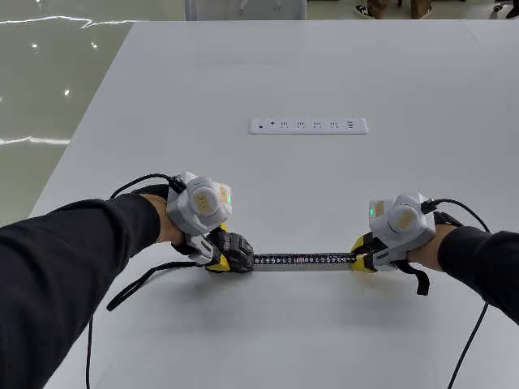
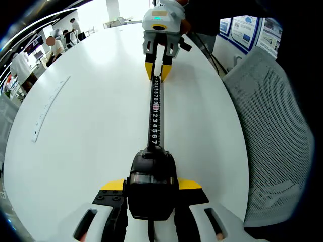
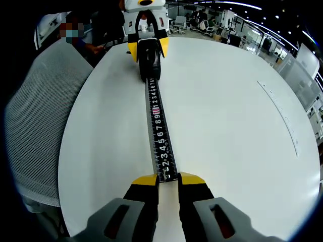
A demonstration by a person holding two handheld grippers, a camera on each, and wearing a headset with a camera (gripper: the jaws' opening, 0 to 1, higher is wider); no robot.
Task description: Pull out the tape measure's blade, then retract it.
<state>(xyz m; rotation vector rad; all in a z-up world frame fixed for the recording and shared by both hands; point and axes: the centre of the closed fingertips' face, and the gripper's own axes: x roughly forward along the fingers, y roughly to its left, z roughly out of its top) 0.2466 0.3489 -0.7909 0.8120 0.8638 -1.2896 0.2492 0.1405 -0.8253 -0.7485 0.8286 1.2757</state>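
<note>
Clamping black tape measure case (image 1: 237, 250), left gripper (image 2: 151, 184); right gripper (image 3: 167, 179) pinches extended numbered blade (image 3: 159, 126).

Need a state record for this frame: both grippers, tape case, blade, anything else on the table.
left gripper: closed around the tape measure case, holding it on the table
right gripper: pinching the free end of the blade
blade: pulled out, running straight between the two grippers, low along the table, numbers facing up
power strip: white, flat on the table beyond the grippers, apart from the tape
stage: blade extended, retraction not yet done
</note>
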